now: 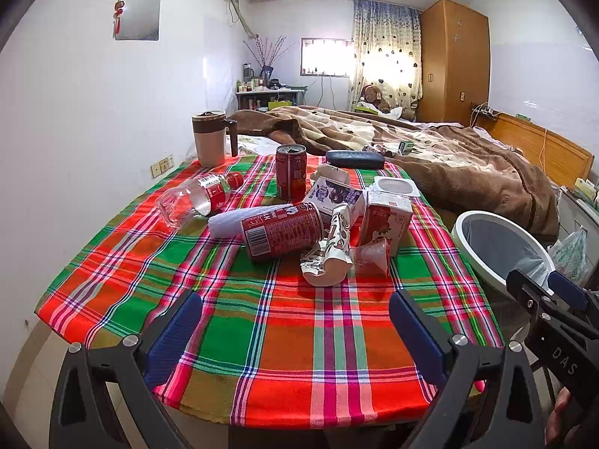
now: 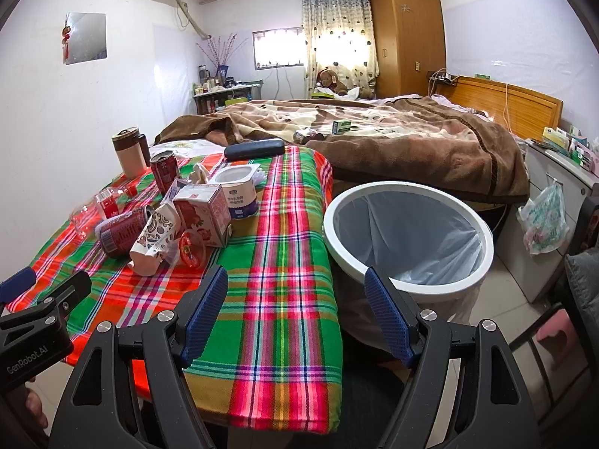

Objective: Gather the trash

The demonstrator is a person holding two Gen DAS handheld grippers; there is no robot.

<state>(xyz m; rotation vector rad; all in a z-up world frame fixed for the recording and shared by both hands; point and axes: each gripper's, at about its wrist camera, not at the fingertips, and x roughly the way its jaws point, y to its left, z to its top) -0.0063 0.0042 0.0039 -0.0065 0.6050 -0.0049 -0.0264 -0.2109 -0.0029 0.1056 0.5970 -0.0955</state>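
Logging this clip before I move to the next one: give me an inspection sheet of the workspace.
Surface: plaid tablecloth on the table, front half bare.
Job's things: upright red can, lying red can, clear bottle on its side, red carton, crumpled paper cup, yogurt tub; lined white bin beside the table, nothing seen inside.
Clutter: lidded mug, dark case.
Grippers: left gripper and right gripper open, holding nothing.
Cables: orange cord on the headboard.
Surroundings: bed with brown blanket, wardrobe.
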